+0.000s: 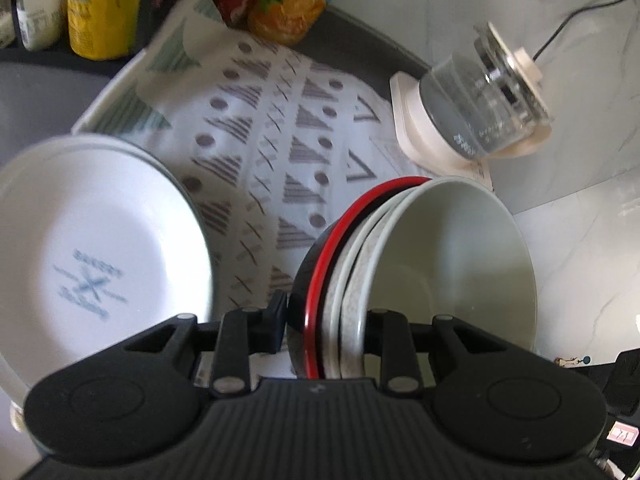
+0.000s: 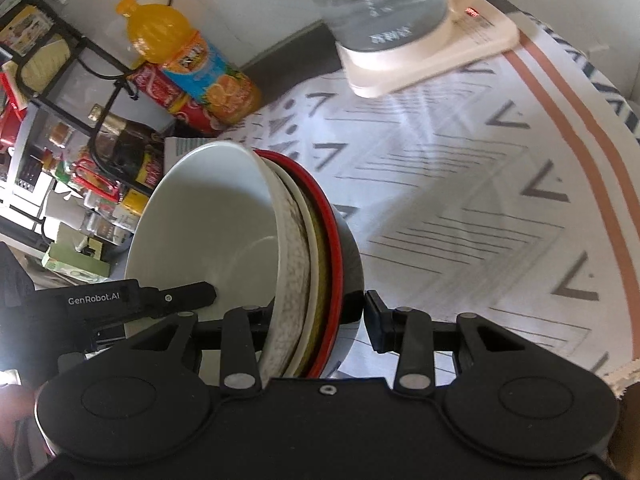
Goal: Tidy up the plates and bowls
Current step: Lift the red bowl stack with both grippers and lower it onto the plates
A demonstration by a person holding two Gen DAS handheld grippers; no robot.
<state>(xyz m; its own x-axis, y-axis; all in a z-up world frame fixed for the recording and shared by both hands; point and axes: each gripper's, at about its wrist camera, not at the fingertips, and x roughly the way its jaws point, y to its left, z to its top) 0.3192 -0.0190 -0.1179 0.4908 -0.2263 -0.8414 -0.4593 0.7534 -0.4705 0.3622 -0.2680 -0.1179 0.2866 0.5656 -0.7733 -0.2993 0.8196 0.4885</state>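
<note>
Left of the left hand-held gripper (image 1: 322,330) lies a round white ceramic plate with faint blue print (image 1: 100,252), resting on the white desk cloth patterned with grey triangles and dots (image 1: 280,128). Between this gripper's fingers, tilted on edge, sits a nested stack of bowls: a black bowl with a red rim (image 1: 316,276) outermost on the left, speckled pale bowls in the middle, and a plain white ceramic bowl (image 1: 452,256) opening to the right. The jaws are clamped across the stack's rims. Ahead and to the right stands a clear glass kettle on a cream base (image 1: 480,108).

In the right wrist view, the left gripper's black finger (image 2: 180,296) reaches into the white bowl (image 2: 208,224). The right hand-held gripper (image 2: 316,316) also straddles the stack, its right pad (image 2: 376,312) just beside the black bowl (image 2: 352,264); contact cannot be told. Ahead on the left lies an orange juice bottle (image 2: 192,64).
</note>
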